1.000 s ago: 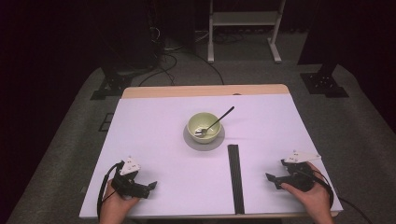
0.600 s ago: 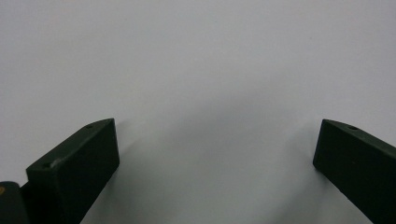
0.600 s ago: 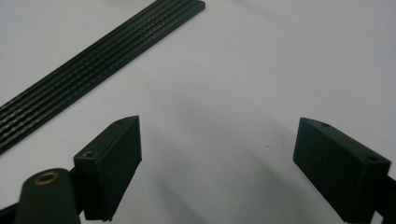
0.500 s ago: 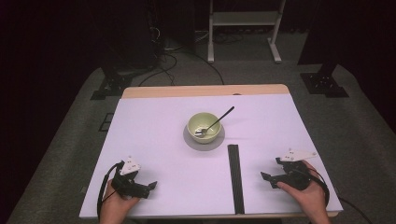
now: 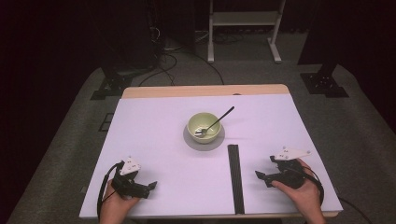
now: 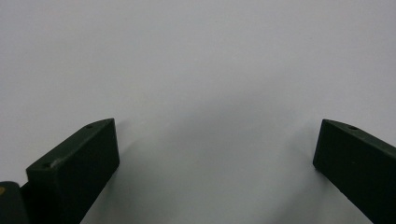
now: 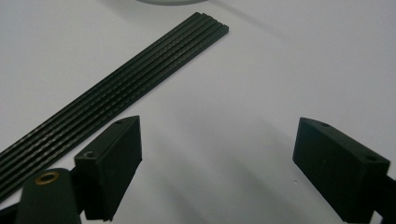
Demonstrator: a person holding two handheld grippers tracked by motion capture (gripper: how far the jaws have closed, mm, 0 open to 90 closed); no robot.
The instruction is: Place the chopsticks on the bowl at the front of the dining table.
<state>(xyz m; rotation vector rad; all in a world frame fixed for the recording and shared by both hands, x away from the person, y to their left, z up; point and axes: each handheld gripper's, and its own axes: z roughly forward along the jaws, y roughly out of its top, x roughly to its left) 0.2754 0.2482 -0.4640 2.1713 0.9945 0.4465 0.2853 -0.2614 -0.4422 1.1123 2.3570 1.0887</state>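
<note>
A pale green bowl [image 5: 204,127] stands on a grey saucer [image 5: 188,140] at the table's middle, with a dark-handled utensil [image 5: 219,118] leaning in it. A black ribbed strip [image 5: 235,177] [image 7: 116,98] lies lengthwise in front of the bowl. My left gripper [image 5: 150,187] [image 6: 215,135] rests near the front left edge, open, with bare white table between its jaws. My right gripper [image 5: 264,168] [image 7: 217,135] sits at the front right, just right of the strip, open and holding nothing.
The white table sheet [image 5: 154,135] ends at a wooden back edge [image 5: 205,90]. Beyond it, on the grey floor, are cables, black stand feet [image 5: 109,86] and a white rack [image 5: 243,18]. The saucer's rim [image 7: 163,1] peeks in at the top of the right gripper view.
My right gripper has shifted a little to the left, closer to the black strip. The left gripper, bowl and strip have stayed put.
</note>
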